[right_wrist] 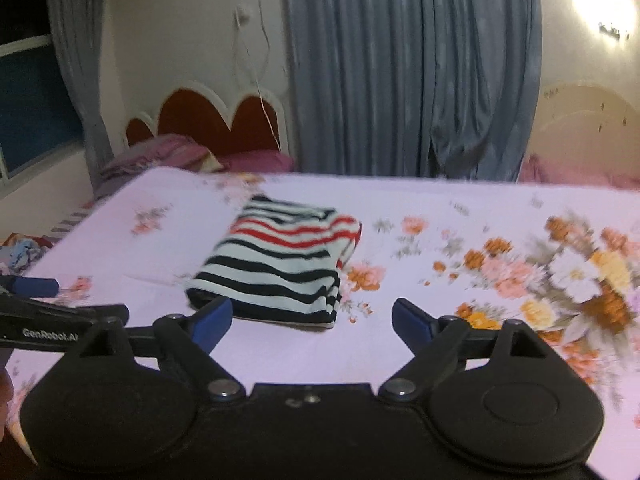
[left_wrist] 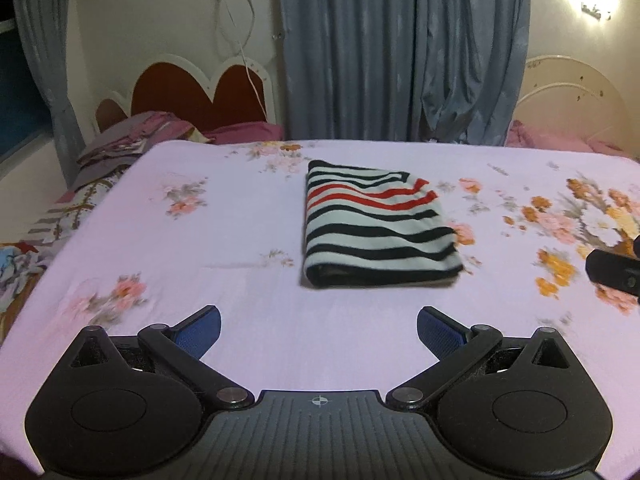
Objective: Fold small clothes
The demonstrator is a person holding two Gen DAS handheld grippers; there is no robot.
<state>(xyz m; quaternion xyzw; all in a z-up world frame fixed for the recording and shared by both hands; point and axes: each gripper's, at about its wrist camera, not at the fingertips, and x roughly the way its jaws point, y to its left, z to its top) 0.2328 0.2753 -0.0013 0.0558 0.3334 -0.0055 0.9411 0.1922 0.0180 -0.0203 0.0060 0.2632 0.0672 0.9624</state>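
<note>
A: How far is the folding now?

B: The striped garment [left_wrist: 376, 224] lies as a neat rectangle on the flowered sheet [left_wrist: 240, 216] of the bed, near the middle. I judge this piece finished.

A: And the tongs?

B: The left tongs [left_wrist: 319, 330] are wide open and hold nothing. The right tongs [right_wrist: 312, 320] are wide open too, empty, above the sheet. Both are apart from the cloth.

A: What remains?

B: I see no other unfolded piece on the sheet.

I am in a home bedroom: before me lies a bed under a pale floral sheet [left_wrist: 248, 232], grey-blue curtains [left_wrist: 400, 52] hang on the far wall, and a scalloped red headboard [left_wrist: 200, 92] with purple bedding [left_wrist: 160, 128] stands far left.
</note>
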